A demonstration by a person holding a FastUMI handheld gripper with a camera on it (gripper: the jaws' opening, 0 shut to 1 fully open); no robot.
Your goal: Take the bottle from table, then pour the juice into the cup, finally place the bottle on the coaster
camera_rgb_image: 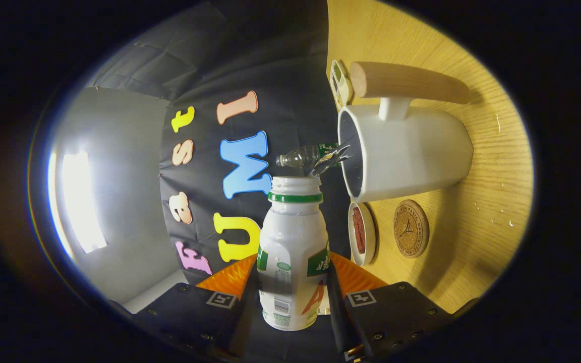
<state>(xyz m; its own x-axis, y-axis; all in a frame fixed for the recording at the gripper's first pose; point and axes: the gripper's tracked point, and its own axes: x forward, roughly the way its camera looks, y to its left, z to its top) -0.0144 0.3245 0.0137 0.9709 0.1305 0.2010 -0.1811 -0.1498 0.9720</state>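
With the whole view rolled on its side, I have the bottle [293, 257] clamped between my two fingers [230, 280], which press on its lower body from either side; my gripper [293, 292] is closed onto it about as far as the bottle's width allows. Its long axis runs straight ahead of me, along my fingers, base nearest and open mouth farthest. The cap is off and the neck carries a green ring.

What matters now is the mouth against the cup [404, 151]. The white cup stands on the wooden table [472, 217] just beyond the bottle's mouth and off to one side of it, its opening facing my way, its wooden handle [409, 83] on the far side. The mouth sits near the cup's rim but, as far as I can judge, not yet over the opening; I see no juice running. So I take the pour as either about to start or just finished, and I cannot tell which.

Beside the cup's base lies the round cork coaster [411, 228], bare, where the bottle should end up. Between coaster and me sits a small white dish [362, 233] with something reddish in it, close enough to clip. A clear plastic bottle [303, 156] lies beyond, near the cup's rim, and a small patterned box [340, 83] sits by the handle.
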